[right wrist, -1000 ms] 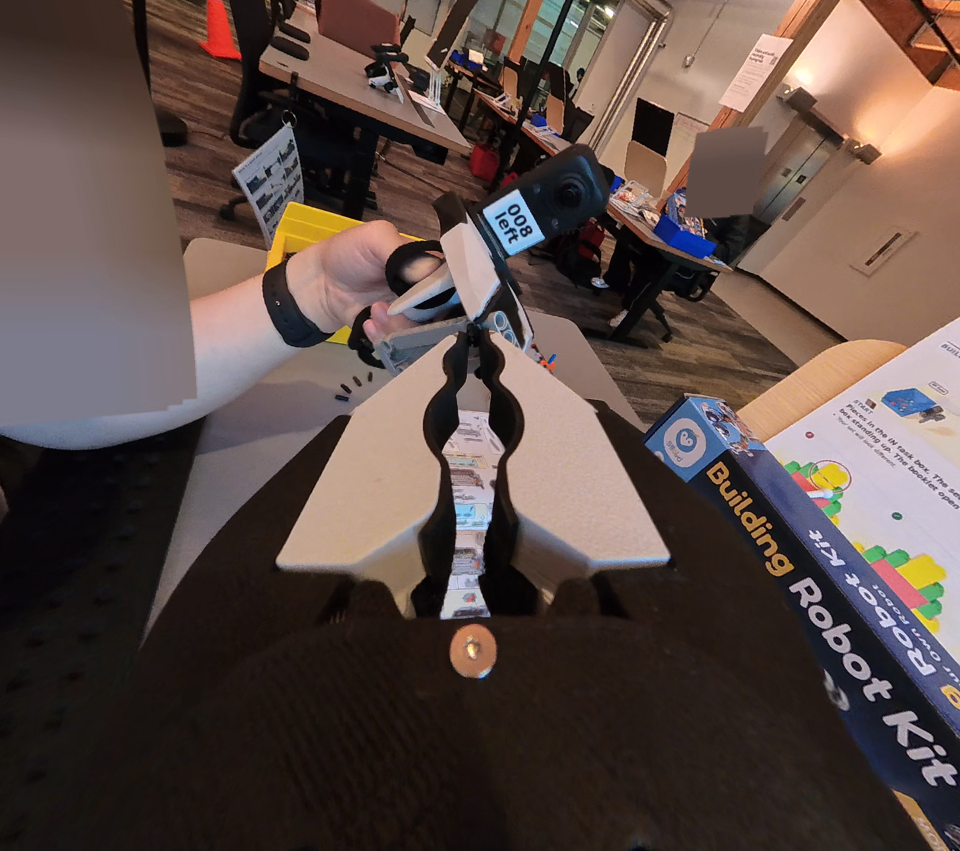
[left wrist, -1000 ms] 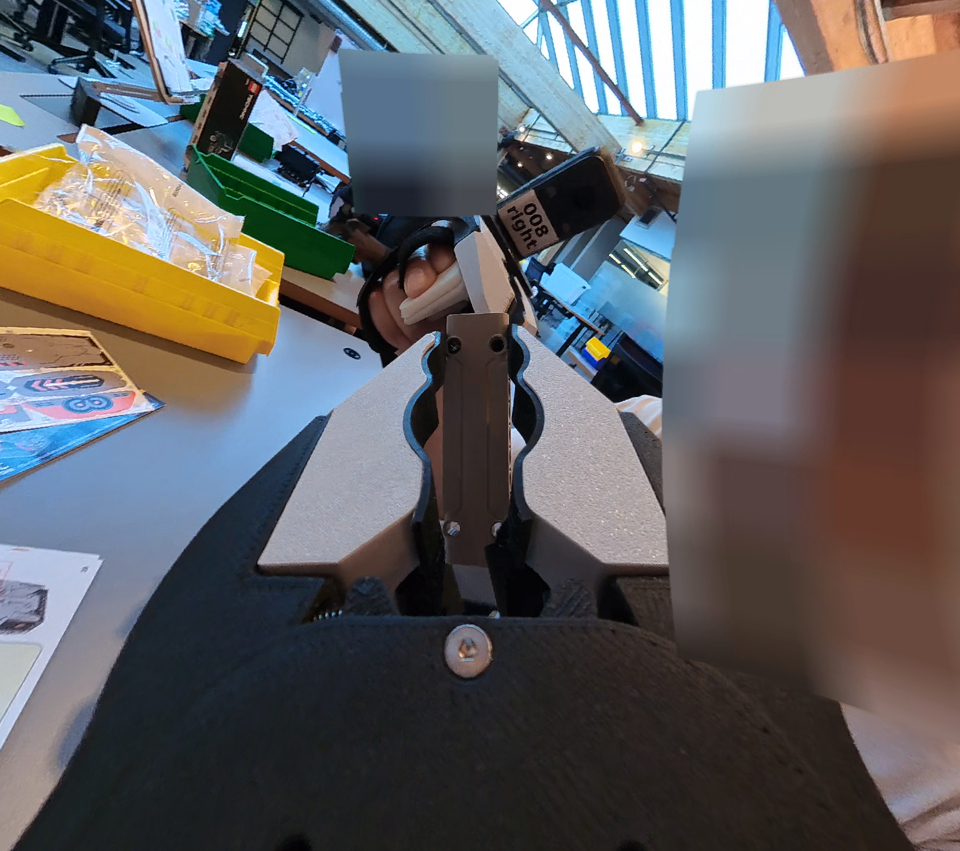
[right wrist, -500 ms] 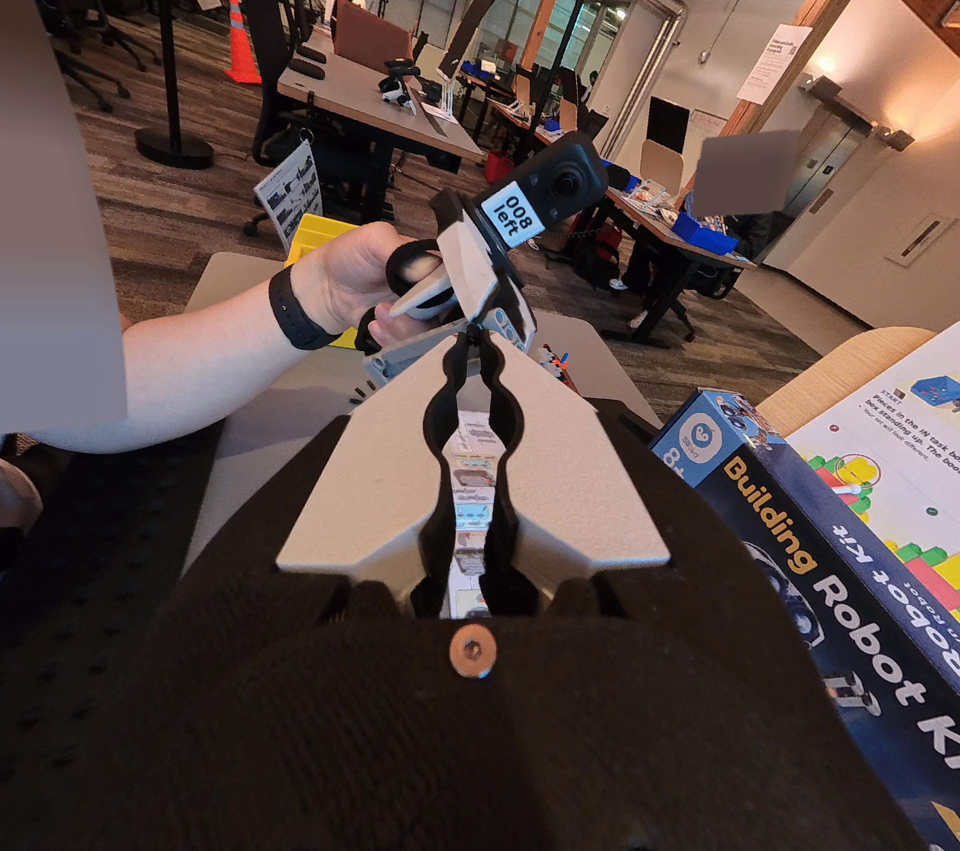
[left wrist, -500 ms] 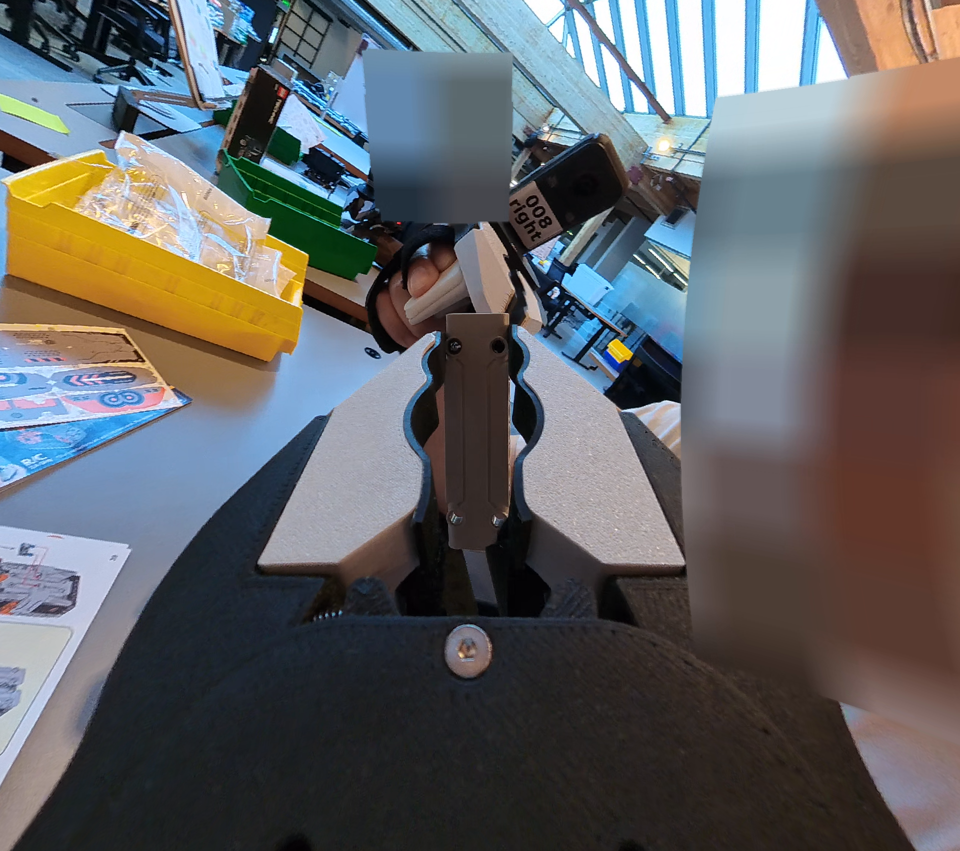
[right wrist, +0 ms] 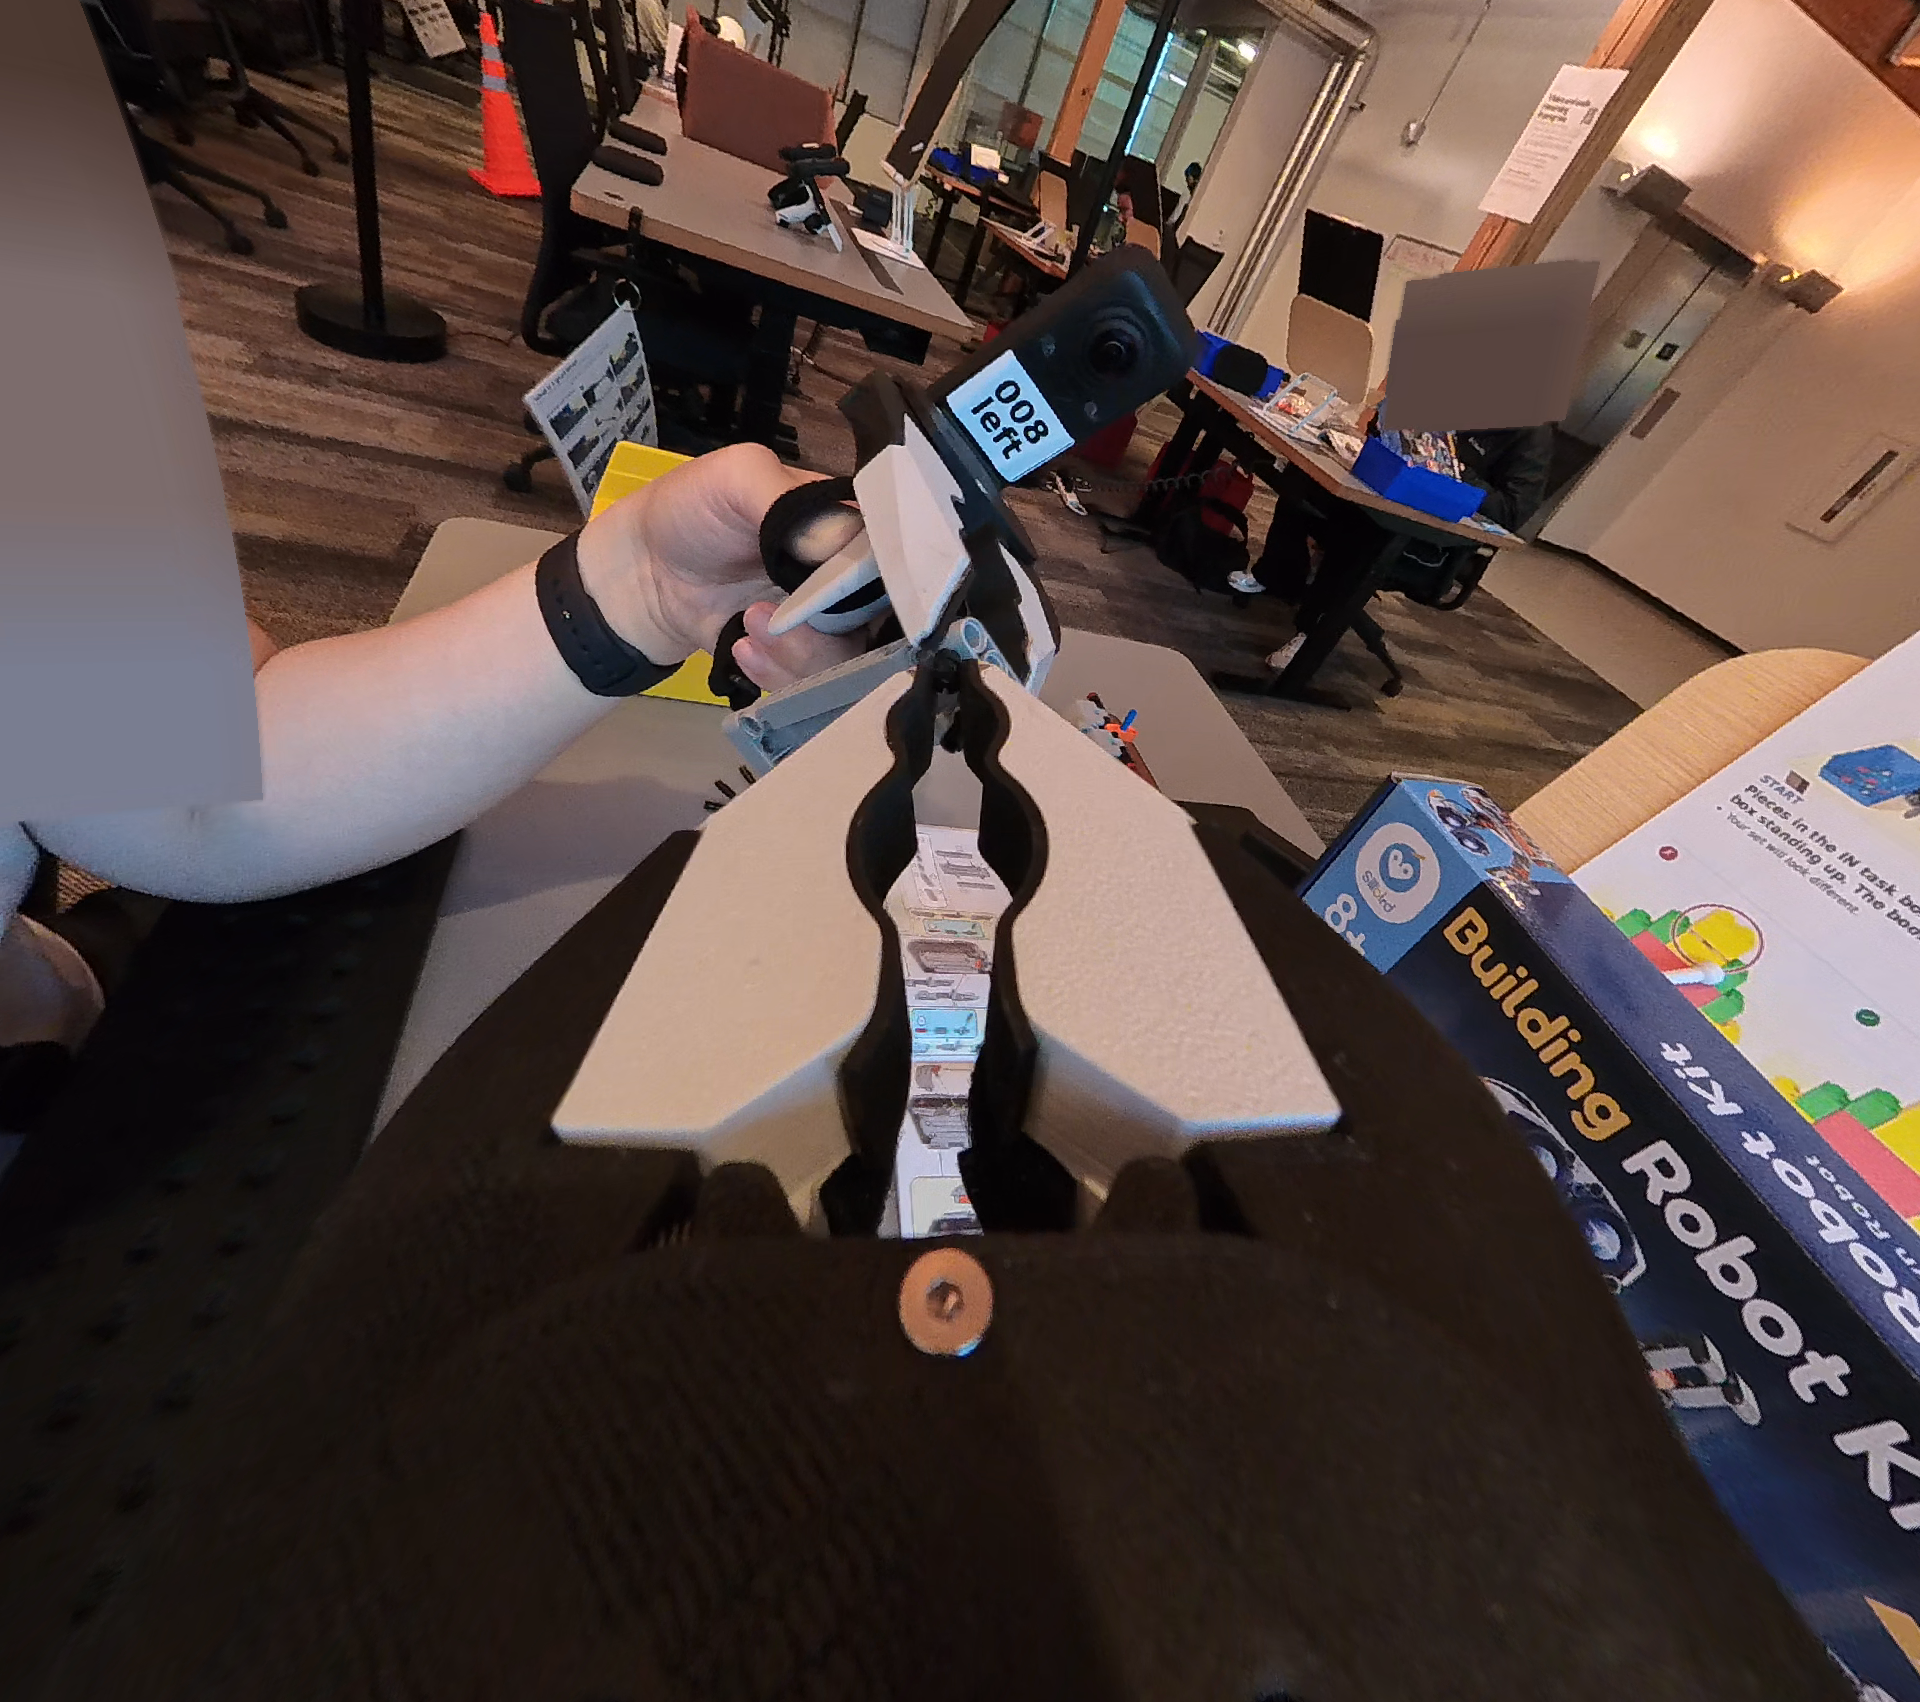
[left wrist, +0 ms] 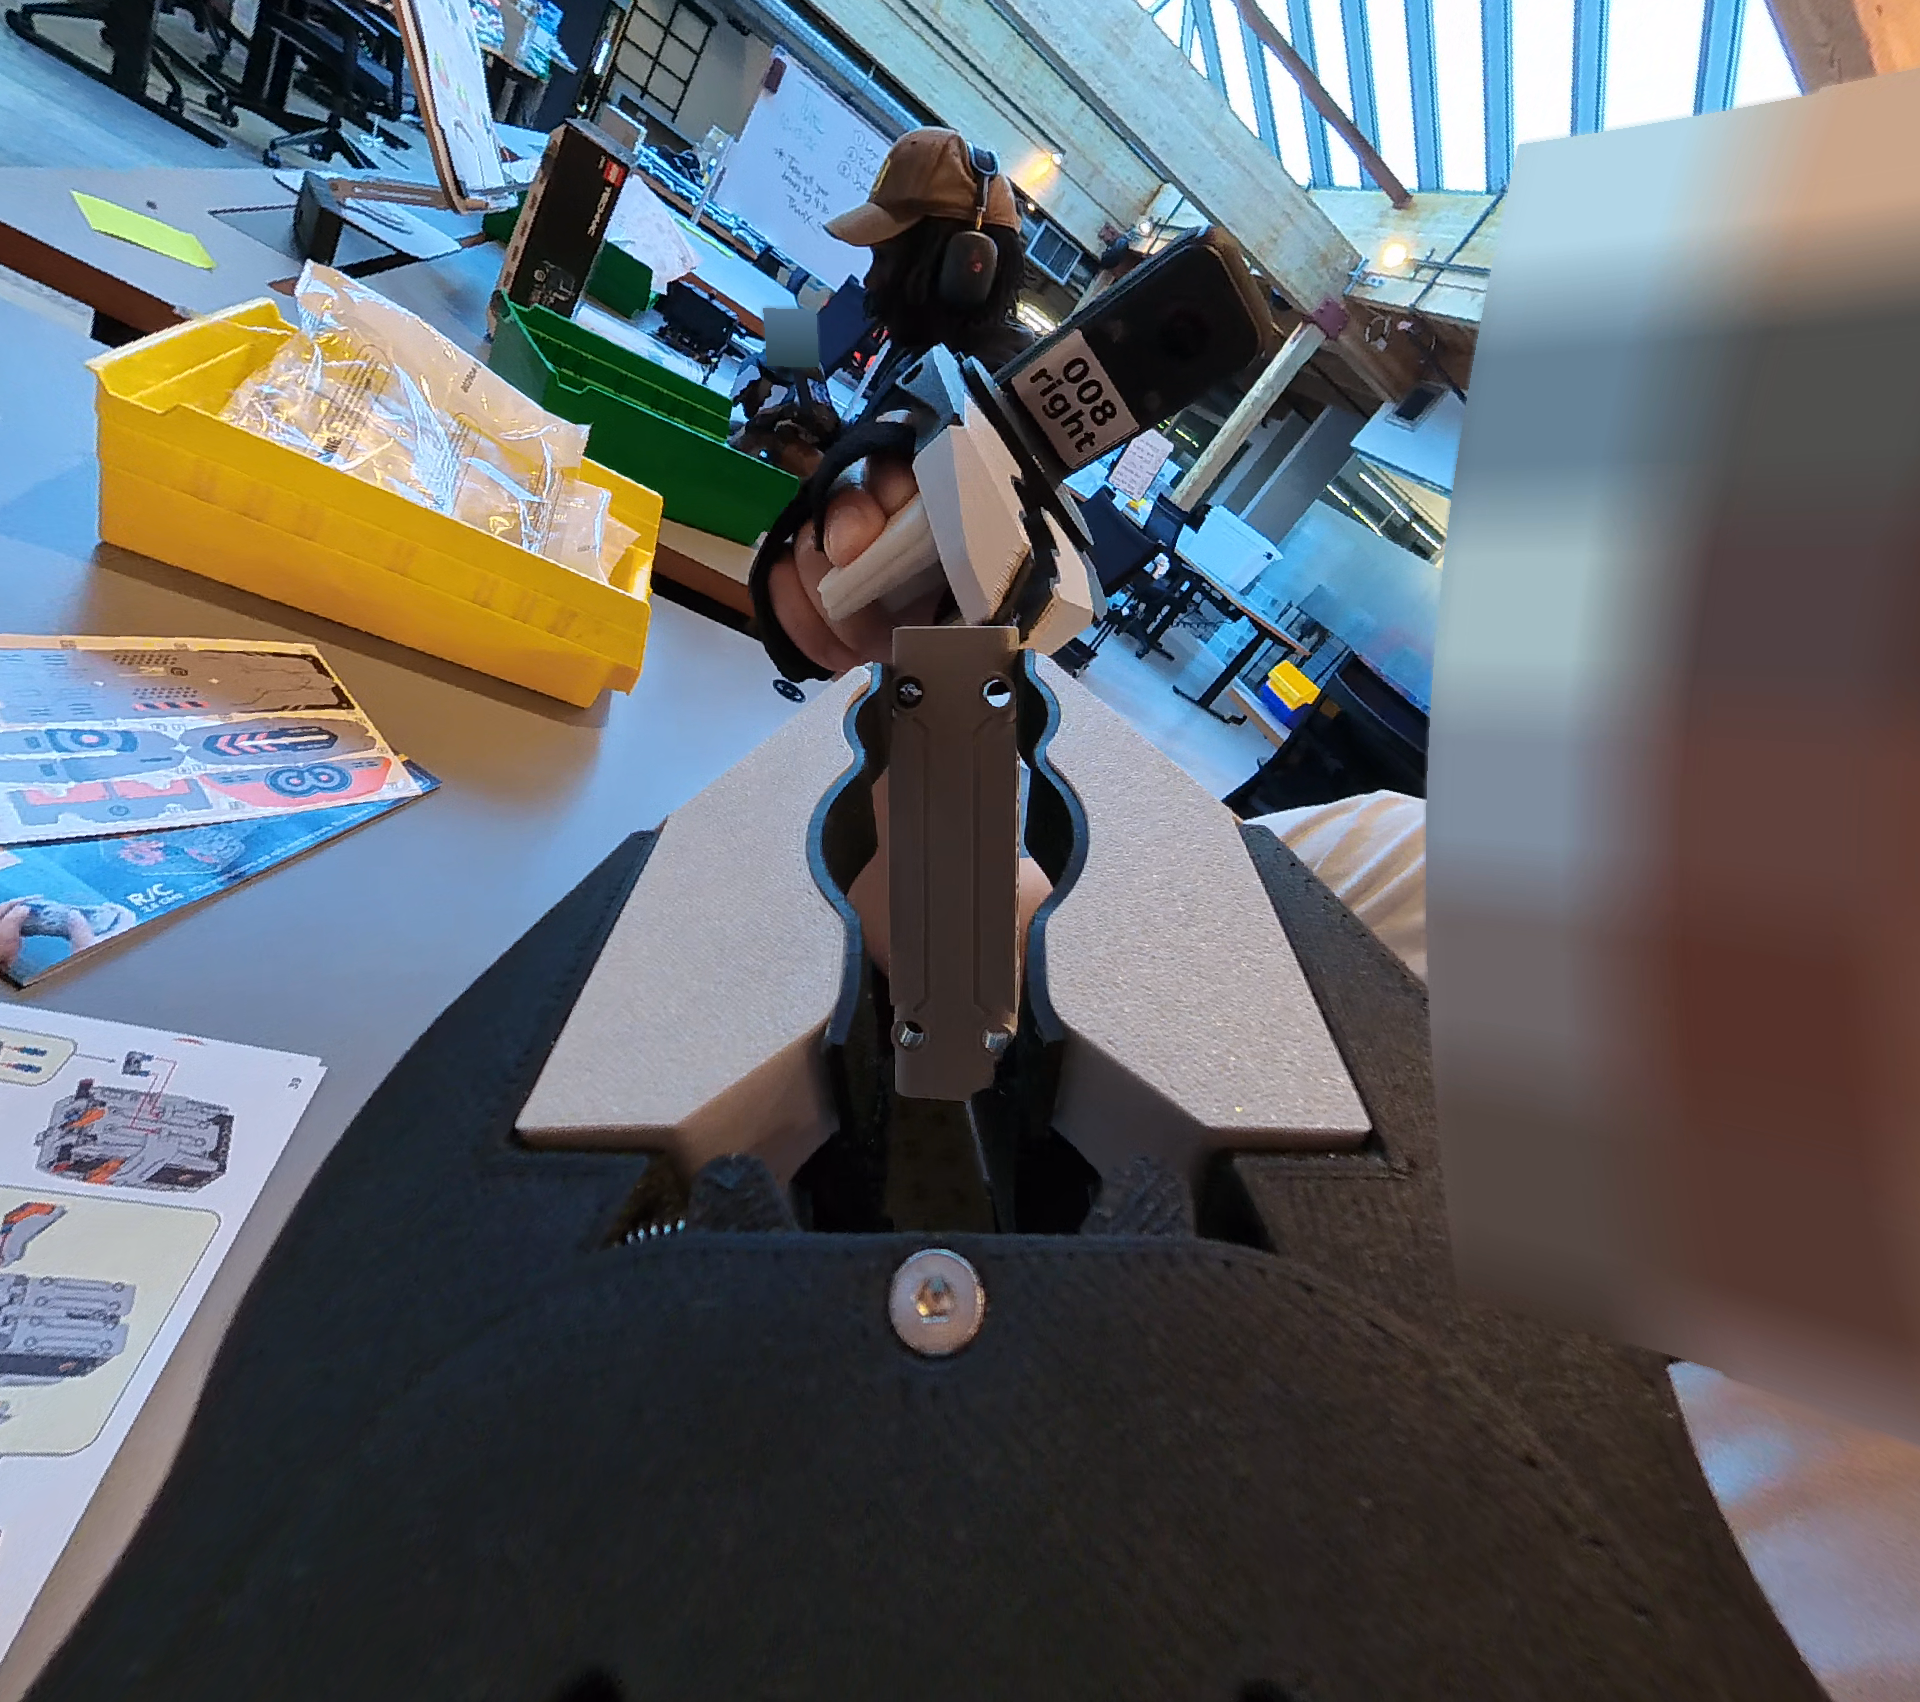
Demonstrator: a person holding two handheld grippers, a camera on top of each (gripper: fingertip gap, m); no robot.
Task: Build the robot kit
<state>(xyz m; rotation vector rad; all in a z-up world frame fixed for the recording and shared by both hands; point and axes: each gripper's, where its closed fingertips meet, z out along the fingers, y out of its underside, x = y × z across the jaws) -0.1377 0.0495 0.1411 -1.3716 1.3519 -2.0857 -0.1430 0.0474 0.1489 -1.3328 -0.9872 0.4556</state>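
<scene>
My left gripper point(left wrist: 952, 684) is shut on a long grey plastic panel piece point(left wrist: 954, 873) that runs lengthwise between its jaws, raised above the grey table point(left wrist: 540, 831). My right gripper point(right wrist: 943, 684) is shut, its tips pinched on what looks like a small black pin point(right wrist: 943, 667) at the end of that grey piece point(right wrist: 821, 705). The two grippers face each other tip to tip. The right gripper shows in the left wrist view point(left wrist: 966, 530), and the left gripper in the right wrist view point(right wrist: 935, 530), each held by a hand.
A yellow bin point(left wrist: 343, 572) of clear plastic bags and green bins point(left wrist: 644, 426) stand at the left. Sticker sheets point(left wrist: 187, 748) and an instruction sheet point(left wrist: 104, 1237) lie on the table. A blue kit box point(right wrist: 1558, 1081) is at the right, a black mat point(right wrist: 208, 1081) at the left. The tips of both grippers are at nearly the same place.
Both views have swung a little while the grippers stay tip to tip. The grey piece stays in the left gripper, and the right gripper stays shut at its end.
</scene>
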